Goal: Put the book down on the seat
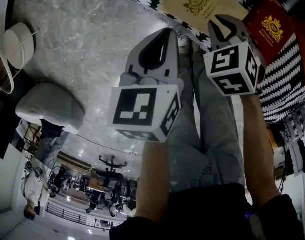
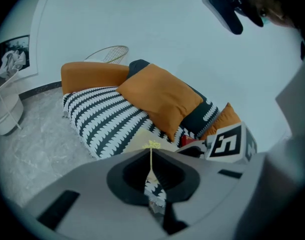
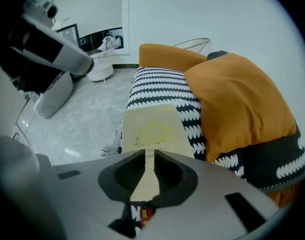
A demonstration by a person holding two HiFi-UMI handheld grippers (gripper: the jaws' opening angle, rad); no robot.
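A cream book with a gold crest (image 1: pixel 202 4) (image 3: pixel 151 129) lies flat on the black-and-white patterned seat (image 1: pixel 287 79) (image 3: pixel 162 84), close to its front edge. A red book (image 1: pixel 270 29) (image 2: pixel 192 140) lies beside it on the seat. My right gripper (image 1: pixel 223 21) (image 3: pixel 151 159) hangs above the cream book. Its jaws stand a narrow slit apart with nothing held, and the cover shows through the slit. My left gripper (image 1: pixel 160 36) (image 2: pixel 151 159) is lower and to the left, over the seat's edge, shut and empty.
Orange cushions (image 2: pixel 162 96) (image 3: pixel 237 104) lean on the seat's back, and an orange armrest (image 2: pixel 90 74) closes its far end. A grey marble floor (image 1: pixel 82 39) lies in front, with a pale pouf (image 1: pixel 50 106) and a white stand (image 1: pixel 17 44). My trousered legs (image 1: pixel 212 134) stand at the seat.
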